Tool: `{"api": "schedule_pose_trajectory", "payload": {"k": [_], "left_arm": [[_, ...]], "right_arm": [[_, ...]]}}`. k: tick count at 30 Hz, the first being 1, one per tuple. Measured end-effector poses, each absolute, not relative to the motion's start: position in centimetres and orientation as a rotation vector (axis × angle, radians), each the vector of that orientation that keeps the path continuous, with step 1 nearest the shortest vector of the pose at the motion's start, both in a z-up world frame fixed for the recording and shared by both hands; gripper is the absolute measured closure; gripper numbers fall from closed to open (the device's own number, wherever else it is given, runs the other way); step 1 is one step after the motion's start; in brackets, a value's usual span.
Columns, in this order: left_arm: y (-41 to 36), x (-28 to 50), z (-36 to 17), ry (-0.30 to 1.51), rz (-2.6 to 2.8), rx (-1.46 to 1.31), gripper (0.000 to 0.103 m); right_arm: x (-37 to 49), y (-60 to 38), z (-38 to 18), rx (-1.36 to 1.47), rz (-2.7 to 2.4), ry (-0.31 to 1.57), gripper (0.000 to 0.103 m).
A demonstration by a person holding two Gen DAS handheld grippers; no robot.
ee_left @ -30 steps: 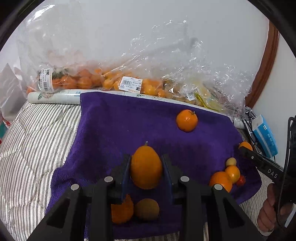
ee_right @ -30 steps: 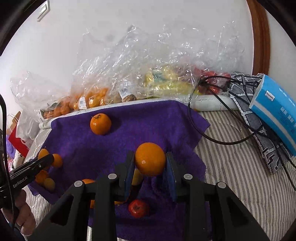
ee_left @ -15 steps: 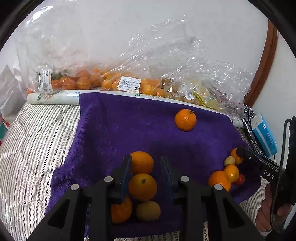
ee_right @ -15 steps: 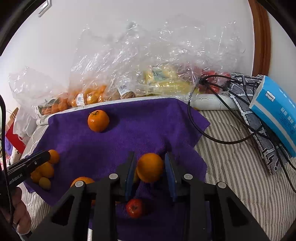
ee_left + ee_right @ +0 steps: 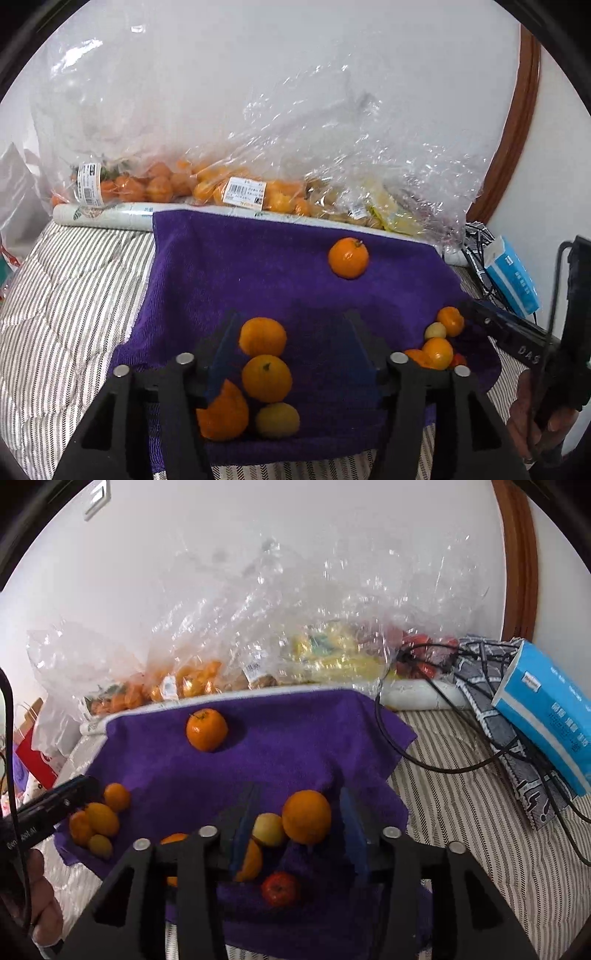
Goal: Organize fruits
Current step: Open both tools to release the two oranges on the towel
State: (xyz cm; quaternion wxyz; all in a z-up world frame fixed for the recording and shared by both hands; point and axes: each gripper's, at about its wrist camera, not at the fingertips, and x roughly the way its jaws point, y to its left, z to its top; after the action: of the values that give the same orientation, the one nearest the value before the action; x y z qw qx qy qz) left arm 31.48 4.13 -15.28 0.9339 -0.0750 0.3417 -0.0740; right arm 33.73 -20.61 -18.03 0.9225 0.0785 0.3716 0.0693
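Observation:
A purple towel point(image 5: 229, 266) lies on the striped bed. My left gripper point(image 5: 290, 343) is open and empty above a near-left cluster: two oranges point(image 5: 263, 336), an orange piece point(image 5: 221, 415) and a yellowish fruit point(image 5: 277, 420). My right gripper point(image 5: 297, 819) is open; an orange point(image 5: 306, 821) rests on the towel between its fingers beside a yellow fruit point(image 5: 269, 829), another orange point(image 5: 252, 860) and a red fruit point(image 5: 280, 888). A lone orange point(image 5: 348, 257) sits mid-towel; it also shows in the right wrist view point(image 5: 207, 729).
Clear plastic bags of fruit point(image 5: 236, 188) line the wall behind the towel. A blue tissue pack point(image 5: 546, 705), black cables point(image 5: 436, 764) and a patterned cloth lie right of the towel. A white roll point(image 5: 103, 218) lies at the back left.
Both grippers have opened and let go of their oranges, which now rest on the towel in the two clusters. Both grippers have pulled back slightly.

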Motion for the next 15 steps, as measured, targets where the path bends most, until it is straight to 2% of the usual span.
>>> {"api": "schedule_pose_trajectory", "payload": {"k": [4, 7, 10, 13, 15], "left_arm": [[3.6, 30.7, -14.0, 0.679, -0.16, -0.125, 0.041], [3.0, 29.4, -12.1, 0.645, -0.152, -0.092, 0.03], [2.5, 28.1, -10.5, 0.655, -0.162, -0.069, 0.026], [2.5, 26.1, -9.2, 0.661, -0.15, -0.068, 0.025], [2.8, 24.7, -8.6, 0.661, -0.15, -0.084, 0.021]], "right_arm": [[33.1, -20.6, -16.3, 0.204, 0.15, 0.732, 0.054], [32.0, -20.0, -14.2, 0.189, 0.134, 0.732, 0.053], [30.1, -19.4, -11.8, 0.138, 0.106, 0.716, 0.045], [28.0, -19.2, -9.6, 0.148, 0.107, 0.71, 0.044], [26.6, -19.1, -8.6, 0.157, 0.085, 0.715, 0.044]]}}
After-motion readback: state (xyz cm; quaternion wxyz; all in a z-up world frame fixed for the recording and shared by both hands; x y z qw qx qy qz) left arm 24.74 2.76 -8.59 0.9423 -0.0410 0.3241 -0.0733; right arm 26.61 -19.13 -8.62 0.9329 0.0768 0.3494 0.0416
